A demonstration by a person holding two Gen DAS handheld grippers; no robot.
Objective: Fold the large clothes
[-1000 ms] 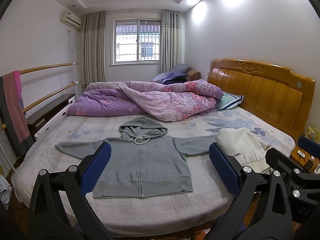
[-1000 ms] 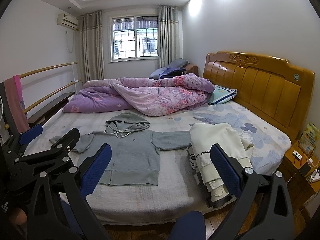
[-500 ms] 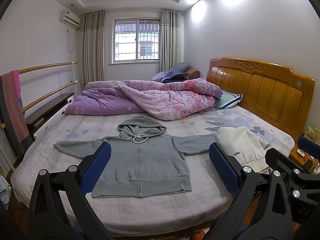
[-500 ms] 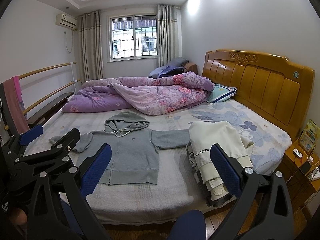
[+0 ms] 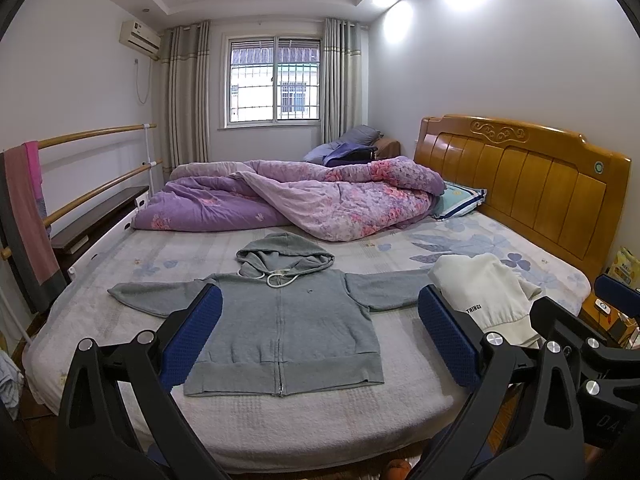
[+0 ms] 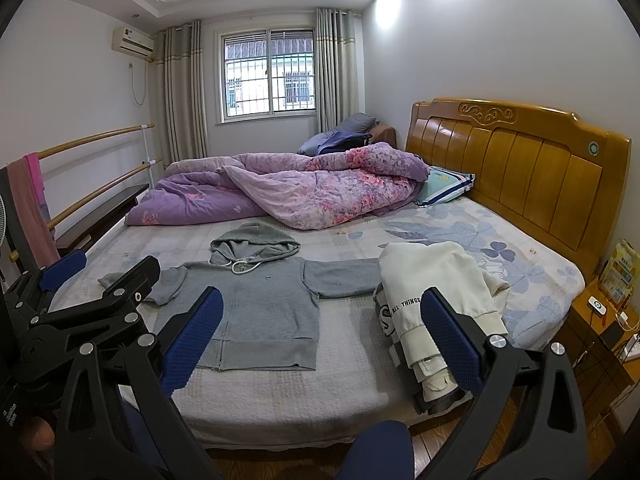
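Observation:
A grey zip hoodie (image 5: 286,322) lies flat on the bed, front up, sleeves spread, hood towards the far side. It also shows in the right wrist view (image 6: 264,308). My left gripper (image 5: 320,336) is open and empty, held above the bed's near edge in front of the hoodie. My right gripper (image 6: 320,334) is open and empty, further right, between the hoodie and a stack of folded clothes (image 6: 432,312) topped by a cream garment, which also shows in the left wrist view (image 5: 484,296). The left gripper's body shows at the left of the right wrist view (image 6: 80,320).
A crumpled purple floral quilt (image 5: 304,196) and a pillow (image 5: 460,200) lie at the bed's far side. The wooden headboard (image 5: 532,184) is on the right, a bedside cabinet (image 6: 600,332) beside it. A rail with a hanging towel (image 5: 24,208) stands on the left.
Both views have drifted slightly; the hoodie sits a touch higher in frame. Nothing was taken hold of and both grippers stay open.

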